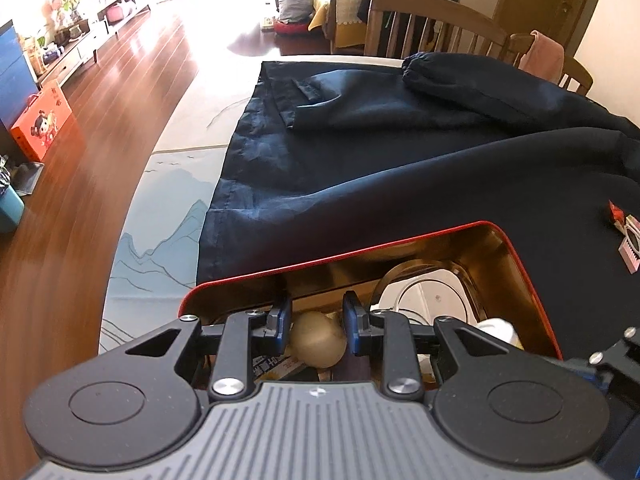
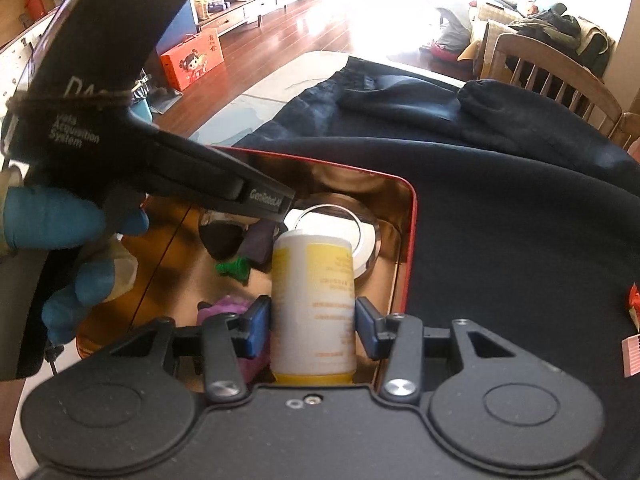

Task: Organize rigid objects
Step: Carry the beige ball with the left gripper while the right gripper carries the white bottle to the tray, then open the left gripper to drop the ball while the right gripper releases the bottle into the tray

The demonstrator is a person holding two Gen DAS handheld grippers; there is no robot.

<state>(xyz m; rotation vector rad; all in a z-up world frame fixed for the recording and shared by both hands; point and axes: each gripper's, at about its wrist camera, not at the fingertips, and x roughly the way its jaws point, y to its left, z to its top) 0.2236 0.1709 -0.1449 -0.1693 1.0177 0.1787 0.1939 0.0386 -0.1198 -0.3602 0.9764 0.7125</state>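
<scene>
over one red-rimmed tin point(image 2: 410, 240), right gripper point(image 2: 313, 324) clamps one bottle point(image 2: 312, 300), left gripper point(image 1: 317, 320) straddles one ball point(image 1: 318, 342) (contact unclear)

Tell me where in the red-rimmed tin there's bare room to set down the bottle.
Bare gold floor lies along the left side of the tin, left of the green piece. The far right corner holds the round lid; the near middle is crowded by the purple toy and bottle.

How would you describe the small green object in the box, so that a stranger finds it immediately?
Look at the red-rimmed box with a shiny gold inside, lying on the dark cloth. On its floor, left of the white and yellow bottle that the right gripper holds, lies the small green piece. It is the only green thing there; its neighbours are purple.
</scene>
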